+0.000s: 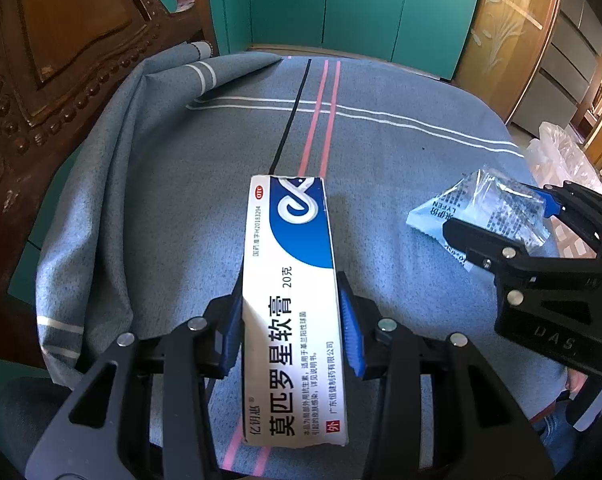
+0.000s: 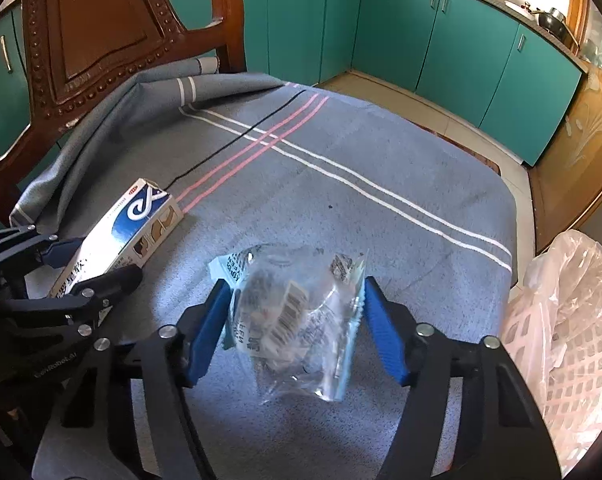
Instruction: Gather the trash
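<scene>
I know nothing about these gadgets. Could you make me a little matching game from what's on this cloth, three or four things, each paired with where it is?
Things:
1. ointment box
2. crinkled plastic wrapper
3. white lattice basket
4. wooden chair

Places:
A. off the table's right edge
B. between the right gripper's blue pads
C. behind the folded cloth
D. between the left gripper's blue pads

Pairs: 1-D, 2-B, 3-A, 4-C

Glossy card box (image 1: 291,308), crinkly clear plastic wrapper (image 2: 297,320), matt woven cloth (image 2: 381,184)

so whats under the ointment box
The ointment box sits between the left tongs above the blue-grey striped cloth, whose pink stripes run beneath it. Whatever the cloth covers is hidden.
</scene>
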A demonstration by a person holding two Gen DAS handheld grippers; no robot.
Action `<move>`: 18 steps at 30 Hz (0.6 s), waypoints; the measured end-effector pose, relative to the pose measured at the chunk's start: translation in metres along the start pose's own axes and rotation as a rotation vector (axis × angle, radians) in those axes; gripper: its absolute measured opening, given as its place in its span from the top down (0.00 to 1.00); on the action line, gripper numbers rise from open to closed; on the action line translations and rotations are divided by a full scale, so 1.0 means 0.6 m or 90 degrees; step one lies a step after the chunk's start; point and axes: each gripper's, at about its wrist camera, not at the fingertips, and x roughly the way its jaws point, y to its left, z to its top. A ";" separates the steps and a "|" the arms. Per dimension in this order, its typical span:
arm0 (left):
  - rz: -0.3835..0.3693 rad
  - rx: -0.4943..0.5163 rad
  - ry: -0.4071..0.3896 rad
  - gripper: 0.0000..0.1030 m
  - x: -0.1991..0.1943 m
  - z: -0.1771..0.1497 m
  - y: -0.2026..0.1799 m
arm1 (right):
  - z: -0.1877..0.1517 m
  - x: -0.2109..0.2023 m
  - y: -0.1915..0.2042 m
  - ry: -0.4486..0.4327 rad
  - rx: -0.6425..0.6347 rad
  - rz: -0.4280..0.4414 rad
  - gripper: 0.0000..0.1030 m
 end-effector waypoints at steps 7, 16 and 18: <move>0.017 -0.009 -0.030 0.58 -0.027 0.002 0.006 | 0.008 -0.025 -0.005 -0.033 0.014 0.003 0.41; 0.025 -0.005 -0.049 0.58 -0.054 -0.003 0.000 | 0.005 -0.032 -0.009 -0.031 0.011 0.003 0.59; 0.026 -0.005 -0.049 0.58 -0.056 -0.005 0.000 | 0.005 -0.034 -0.009 -0.034 0.011 0.005 0.61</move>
